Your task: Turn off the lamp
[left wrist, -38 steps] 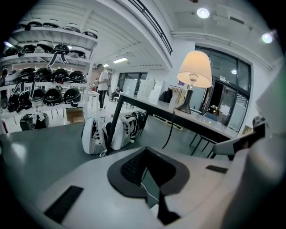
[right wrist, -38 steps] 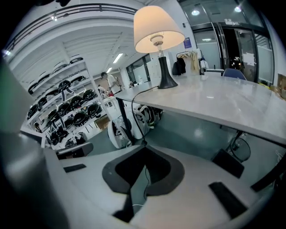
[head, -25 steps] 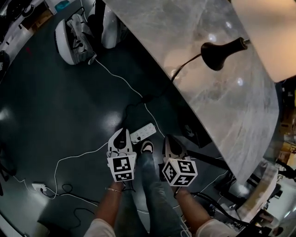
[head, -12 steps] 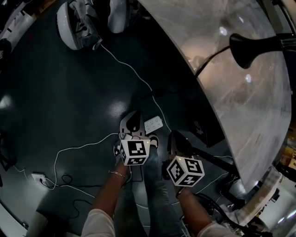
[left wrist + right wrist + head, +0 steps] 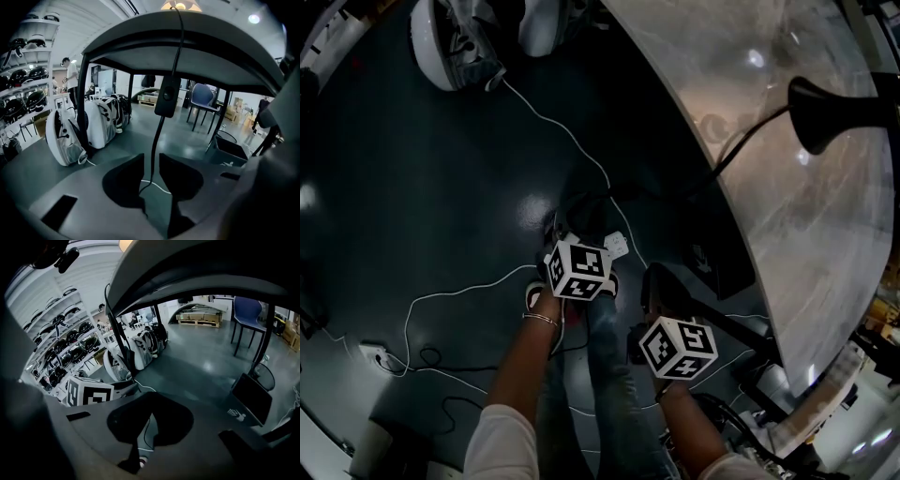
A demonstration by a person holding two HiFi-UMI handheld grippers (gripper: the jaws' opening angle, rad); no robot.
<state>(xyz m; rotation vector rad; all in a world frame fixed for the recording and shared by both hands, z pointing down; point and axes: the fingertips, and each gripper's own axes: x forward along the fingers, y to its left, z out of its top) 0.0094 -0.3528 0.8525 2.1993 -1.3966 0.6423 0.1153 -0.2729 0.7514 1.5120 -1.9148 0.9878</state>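
The lamp's black base (image 5: 825, 111) stands on the marble table (image 5: 787, 234) at the right of the head view. Its black cord (image 5: 741, 145) drops over the table edge. In the left gripper view the shade (image 5: 180, 4) glows above the table and the cord's inline switch (image 5: 167, 96) hangs below it. My left gripper (image 5: 151, 161) is open, low over the floor, and the cord shows through the gap between its jaws, beyond them. My right gripper (image 5: 152, 416) is shut and empty, lower right of the left gripper (image 5: 569, 230) in the head view.
A white power strip (image 5: 616, 246) and a thin white cable (image 5: 469, 291) lie on the dark floor by the person's feet. White bags (image 5: 455, 47) lean at the table leg. A dark bin (image 5: 717, 267) sits under the table. A blue chair (image 5: 202, 96) stands beyond.
My left gripper has gone down and forward toward the hanging cord and rolled. The right gripper has sunk a little. The head view has shifted, so the shade has left it.
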